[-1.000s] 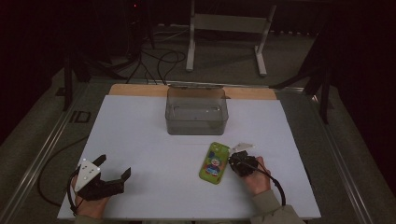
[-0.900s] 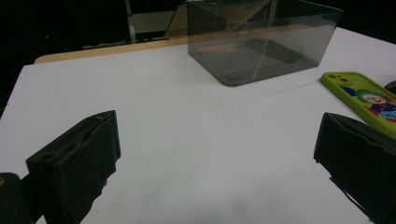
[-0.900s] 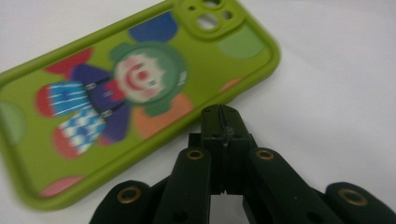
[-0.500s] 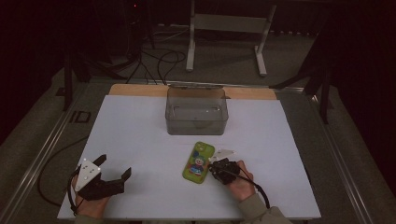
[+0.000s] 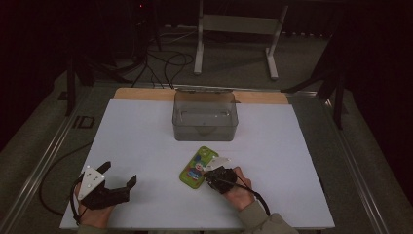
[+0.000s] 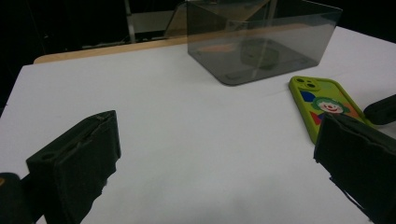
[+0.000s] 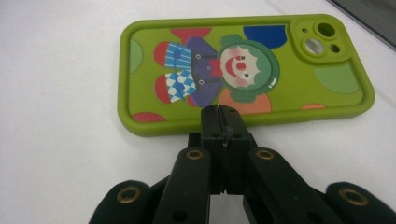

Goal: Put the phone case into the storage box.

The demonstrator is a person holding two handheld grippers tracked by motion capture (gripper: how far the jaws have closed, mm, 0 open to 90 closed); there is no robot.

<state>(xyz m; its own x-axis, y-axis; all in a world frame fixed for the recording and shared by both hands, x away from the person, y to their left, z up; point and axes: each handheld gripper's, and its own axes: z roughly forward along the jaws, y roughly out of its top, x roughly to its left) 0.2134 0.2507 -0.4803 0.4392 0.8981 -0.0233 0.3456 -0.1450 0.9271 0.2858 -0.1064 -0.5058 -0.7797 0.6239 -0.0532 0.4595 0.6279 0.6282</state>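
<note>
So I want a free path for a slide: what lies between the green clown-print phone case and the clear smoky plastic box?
Nothing: bare white table sheet separates green clown-print phone case from clear smoky plastic box, as the high view shows.

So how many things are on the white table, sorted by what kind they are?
Phone cases: 1, a green phone case with a clown picture
Boxes: 1, a clear grey box
Tongs: 2, the left tongs open, the right tongs shut at the case's edge
Total: 4

Dim room, white table (image 5: 146,131) with wooden far edge, grey floor (image 5: 234,68), cables (image 5: 168,58), metal stand (image 5: 238,24) behind
</note>
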